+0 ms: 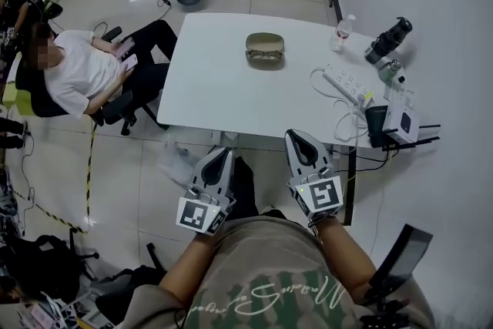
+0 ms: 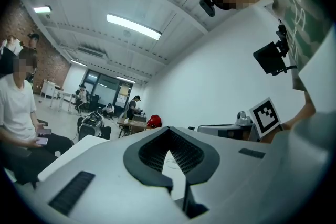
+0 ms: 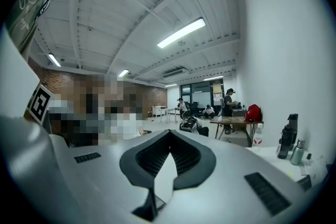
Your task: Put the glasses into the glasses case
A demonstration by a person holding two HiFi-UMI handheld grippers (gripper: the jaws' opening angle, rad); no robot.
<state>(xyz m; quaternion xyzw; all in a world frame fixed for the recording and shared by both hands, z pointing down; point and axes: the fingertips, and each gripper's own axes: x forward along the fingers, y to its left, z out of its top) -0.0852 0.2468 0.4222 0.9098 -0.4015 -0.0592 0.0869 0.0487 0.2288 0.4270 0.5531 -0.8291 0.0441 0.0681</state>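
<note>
Readable text: almost none. Cursive print on the operator's shirt (image 1: 266,297) is too warped to read. Each gripper's marker cube, left (image 1: 202,214) and right (image 1: 319,195), carries only black-and-white square codes. The water bottle (image 1: 344,33) has a red label, print too small to read.

Containers: the glasses case (image 1: 265,50) lies open on the white table (image 1: 208,81), toward the far side. The glasses (image 1: 266,55) sit at its near edge. Can't tell whether they're inside the shell or just against it. The water bottle is clear plastic, fill level not legible. A black bottle (image 1: 389,40) lies at the far right corner, with a power strip (image 1: 343,85) and its cables just beside.

Left gripper (image 1: 223,153): jaws pressed together at the tips, nothing between them. It is held off the near table edge, in front of the operator's torso.

Right gripper (image 1: 296,135): same, tips meeting and empty. It sits beside the left one at the near table edge.

Both are well apart from the case.

A seated person (image 1: 77,69) is left of the table, holding a phone (image 1: 129,62).
</note>
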